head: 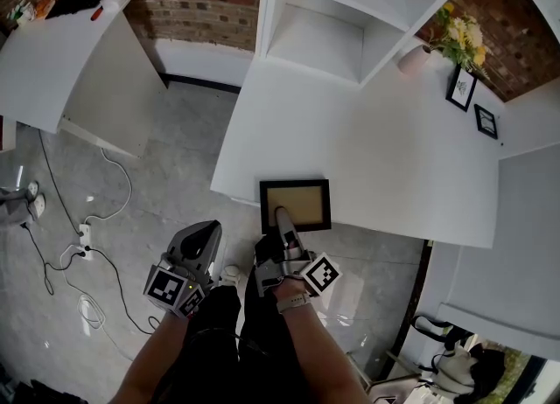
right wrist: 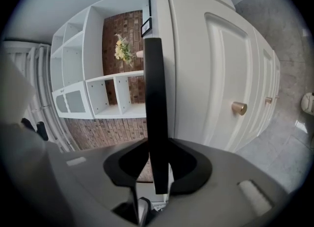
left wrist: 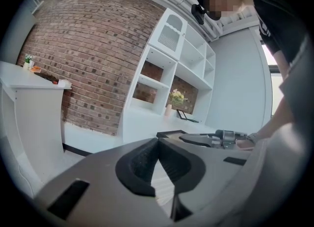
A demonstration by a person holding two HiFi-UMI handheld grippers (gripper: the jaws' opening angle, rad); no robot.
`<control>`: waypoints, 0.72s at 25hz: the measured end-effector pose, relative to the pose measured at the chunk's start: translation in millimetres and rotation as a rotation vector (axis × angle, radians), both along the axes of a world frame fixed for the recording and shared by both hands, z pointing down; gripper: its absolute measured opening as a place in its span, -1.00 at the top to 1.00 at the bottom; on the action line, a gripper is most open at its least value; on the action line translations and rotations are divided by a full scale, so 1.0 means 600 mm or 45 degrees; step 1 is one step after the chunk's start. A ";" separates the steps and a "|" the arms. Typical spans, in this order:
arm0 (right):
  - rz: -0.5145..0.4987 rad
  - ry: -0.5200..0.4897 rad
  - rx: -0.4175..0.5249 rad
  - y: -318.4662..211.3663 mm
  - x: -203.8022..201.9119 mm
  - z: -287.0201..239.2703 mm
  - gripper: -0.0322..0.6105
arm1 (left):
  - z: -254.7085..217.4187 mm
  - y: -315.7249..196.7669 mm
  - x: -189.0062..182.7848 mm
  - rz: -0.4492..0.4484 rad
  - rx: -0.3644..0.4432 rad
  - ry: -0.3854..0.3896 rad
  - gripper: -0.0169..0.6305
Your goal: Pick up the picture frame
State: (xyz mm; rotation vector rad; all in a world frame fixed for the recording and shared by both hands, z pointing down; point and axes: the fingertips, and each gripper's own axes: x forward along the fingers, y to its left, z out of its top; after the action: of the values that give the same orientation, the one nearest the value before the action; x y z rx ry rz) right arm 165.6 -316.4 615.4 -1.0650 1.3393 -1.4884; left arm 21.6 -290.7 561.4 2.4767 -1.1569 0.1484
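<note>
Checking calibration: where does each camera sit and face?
Head view: on the person's head, looking steeply down at the counter and picture frame; forearms, left gripper, right gripper show.
Left gripper view: on the left gripper, facing brick wall and shelves; its shut jaws and the person's torso show.
Right gripper view: on the right gripper, rolled sideways, facing cabinet doors; its jaws pinch the frame's edge.
Shared: head and left gripper views both show the right gripper at the frame.
</note>
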 end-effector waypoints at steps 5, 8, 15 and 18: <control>0.012 -0.021 -0.020 0.000 0.000 0.009 0.57 | 0.002 0.007 -0.011 -0.021 -0.005 -0.007 0.93; 0.013 -0.019 -0.040 0.000 -0.001 0.014 0.68 | 0.005 0.012 -0.020 -0.038 -0.016 -0.012 0.93; 0.010 0.012 0.010 0.001 -0.001 -0.004 0.85 | -0.002 0.018 -0.026 -0.045 -0.005 -0.013 0.93; 0.012 0.048 0.033 0.004 0.005 -0.011 0.86 | -0.007 0.018 -0.024 -0.036 0.008 -0.010 0.93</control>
State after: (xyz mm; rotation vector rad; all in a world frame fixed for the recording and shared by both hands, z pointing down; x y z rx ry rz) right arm 168.9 -314.2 608.6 -1.0862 1.3745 -1.4464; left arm 7.1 -279.8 557.2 2.4661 -1.1965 0.1468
